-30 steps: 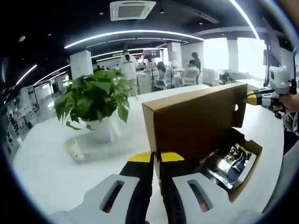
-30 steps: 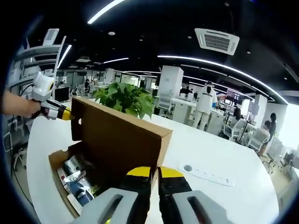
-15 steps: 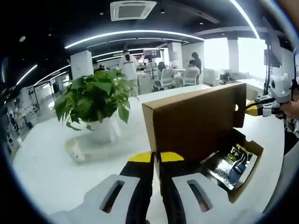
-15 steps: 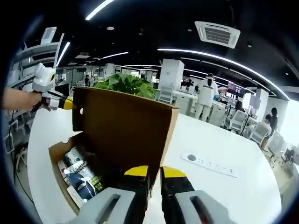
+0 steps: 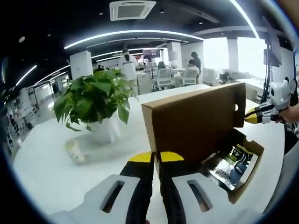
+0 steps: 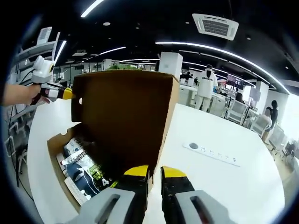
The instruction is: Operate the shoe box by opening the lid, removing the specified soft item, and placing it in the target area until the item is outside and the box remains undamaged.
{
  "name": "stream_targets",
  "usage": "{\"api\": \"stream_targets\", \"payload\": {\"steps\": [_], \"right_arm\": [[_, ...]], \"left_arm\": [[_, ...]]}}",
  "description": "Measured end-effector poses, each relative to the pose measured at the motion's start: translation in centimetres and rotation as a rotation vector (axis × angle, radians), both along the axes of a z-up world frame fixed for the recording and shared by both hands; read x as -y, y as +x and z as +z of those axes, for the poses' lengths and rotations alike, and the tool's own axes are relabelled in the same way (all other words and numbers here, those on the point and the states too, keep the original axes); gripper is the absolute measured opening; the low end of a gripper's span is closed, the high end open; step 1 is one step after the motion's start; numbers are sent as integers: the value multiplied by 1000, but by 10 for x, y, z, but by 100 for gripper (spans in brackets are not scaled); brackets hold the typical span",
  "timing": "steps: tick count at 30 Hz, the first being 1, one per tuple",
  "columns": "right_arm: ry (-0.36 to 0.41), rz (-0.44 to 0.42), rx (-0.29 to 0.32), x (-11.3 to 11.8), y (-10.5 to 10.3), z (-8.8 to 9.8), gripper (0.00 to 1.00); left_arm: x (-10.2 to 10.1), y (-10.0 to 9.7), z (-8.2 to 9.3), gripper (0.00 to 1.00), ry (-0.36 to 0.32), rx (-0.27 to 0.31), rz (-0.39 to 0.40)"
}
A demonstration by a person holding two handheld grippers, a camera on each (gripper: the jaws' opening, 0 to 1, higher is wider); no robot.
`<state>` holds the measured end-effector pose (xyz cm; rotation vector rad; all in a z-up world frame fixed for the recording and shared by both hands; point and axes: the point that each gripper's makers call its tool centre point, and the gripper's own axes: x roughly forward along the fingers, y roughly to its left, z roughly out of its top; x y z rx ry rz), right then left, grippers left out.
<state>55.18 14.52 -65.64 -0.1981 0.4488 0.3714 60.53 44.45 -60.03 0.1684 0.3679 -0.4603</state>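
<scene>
The brown shoe box (image 5: 244, 173) lies on a white table with its lid (image 5: 196, 121) standing upright. Inside lie dark blue and printed soft packets (image 5: 232, 163). My left gripper (image 5: 155, 157) is shut at the lid's near lower corner, which runs into the slit between its yellow tips. The right gripper (image 5: 251, 116), held by a hand, touches the lid's far end edge. In the right gripper view the lid's inner face (image 6: 121, 121) rises over the packets (image 6: 86, 168). My right gripper (image 6: 155, 171) has its jaws nearly together at the lid's edge. The left gripper (image 6: 66, 93) sits at the lid's other end.
A potted green plant (image 5: 93, 100) and a small pale cup (image 5: 74, 150) stand on the table left of the box. A white power strip (image 6: 215, 153) lies on the table beyond the lid. People and desks fill the office behind.
The right gripper has slid down along the lid's end edge and come closer to the box. The left gripper and the lid have stayed put.
</scene>
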Motion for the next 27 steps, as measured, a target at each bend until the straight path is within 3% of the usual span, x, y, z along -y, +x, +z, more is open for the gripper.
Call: {"api": "stream_targets", "payload": {"steps": [13,27], "right_arm": [[6,-20,-24,-3,8,-12,0],[17,-43,-22,0,11,-11,0]], "left_arm": [[1,4,0,2,2,-2,-9],[2,9,1,3,1,5,-5]]}}
